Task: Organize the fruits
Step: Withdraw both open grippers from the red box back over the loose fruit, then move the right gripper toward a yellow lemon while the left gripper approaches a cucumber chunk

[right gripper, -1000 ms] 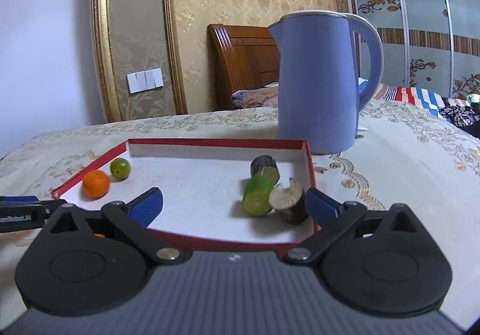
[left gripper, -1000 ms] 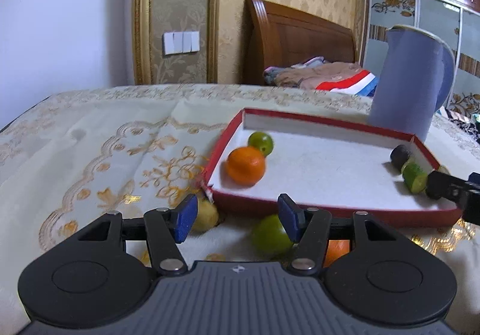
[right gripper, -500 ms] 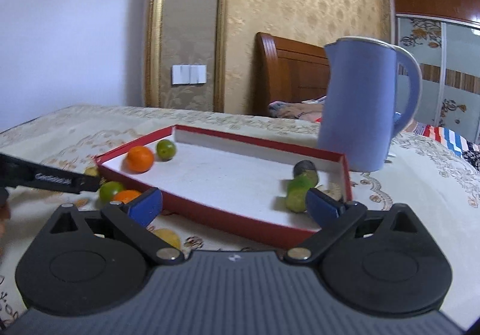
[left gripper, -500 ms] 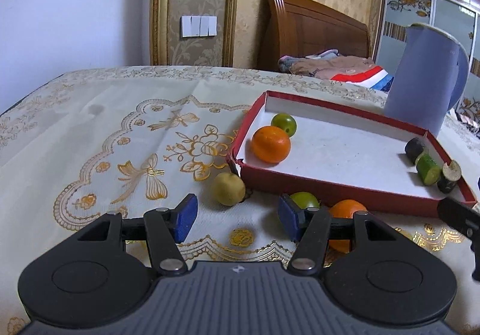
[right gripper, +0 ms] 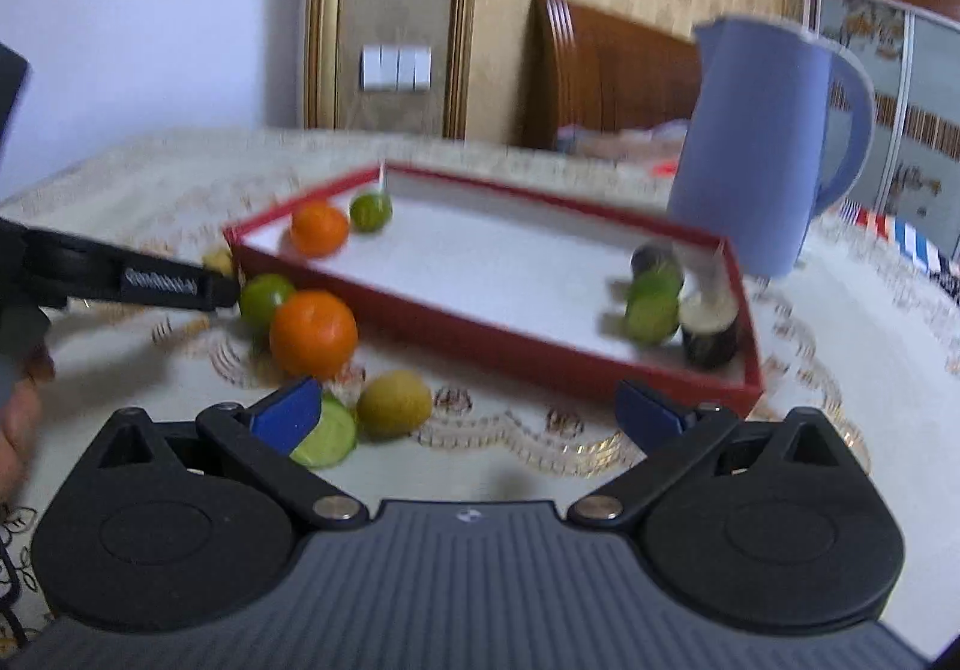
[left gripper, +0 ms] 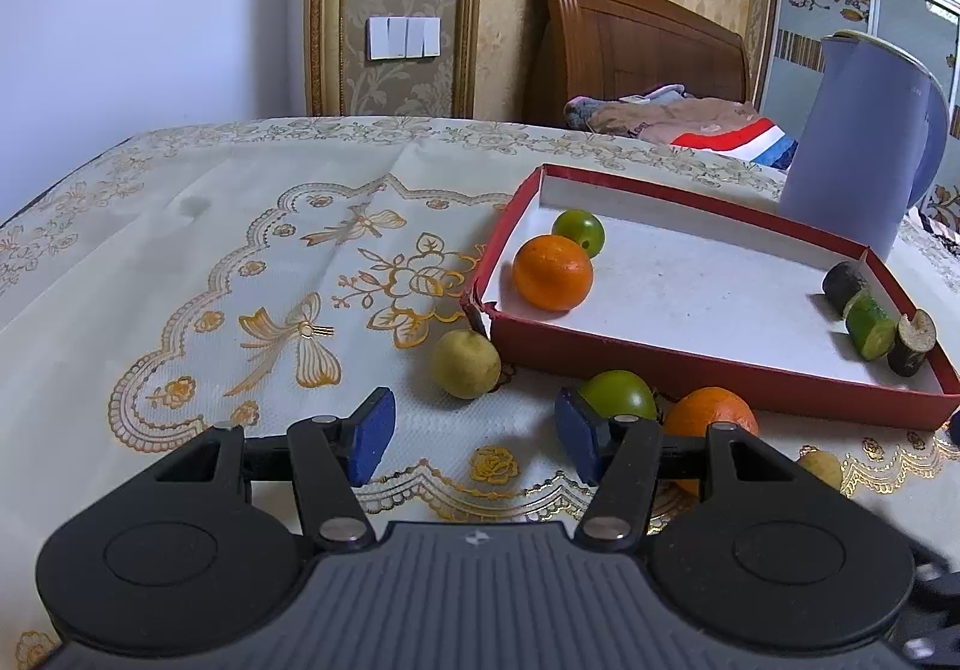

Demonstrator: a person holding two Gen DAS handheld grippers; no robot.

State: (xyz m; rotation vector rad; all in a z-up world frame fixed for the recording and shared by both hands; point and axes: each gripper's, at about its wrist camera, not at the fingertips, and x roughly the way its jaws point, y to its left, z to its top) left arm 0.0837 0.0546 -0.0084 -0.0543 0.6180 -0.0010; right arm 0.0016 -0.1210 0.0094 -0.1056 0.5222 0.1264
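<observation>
On the embroidered tablecloth point(left gripper: 180, 226), my left gripper point(left gripper: 468, 433) and right gripper point(right gripper: 468, 412) gape empty. Loose fruit lies lower centre: a green one point(left gripper: 618, 394), an orange point(right gripper: 313, 333). The red tray point(left gripper: 708, 370) sits centre-right.

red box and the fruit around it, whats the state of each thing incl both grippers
red box: open, partly filled
orange in box: resting inside
green fruit in box: resting inside
orange on cloth: outside, loose
yellow fruit: outside, against the box corner
left gripper: open, empty
right gripper: open, empty
</observation>
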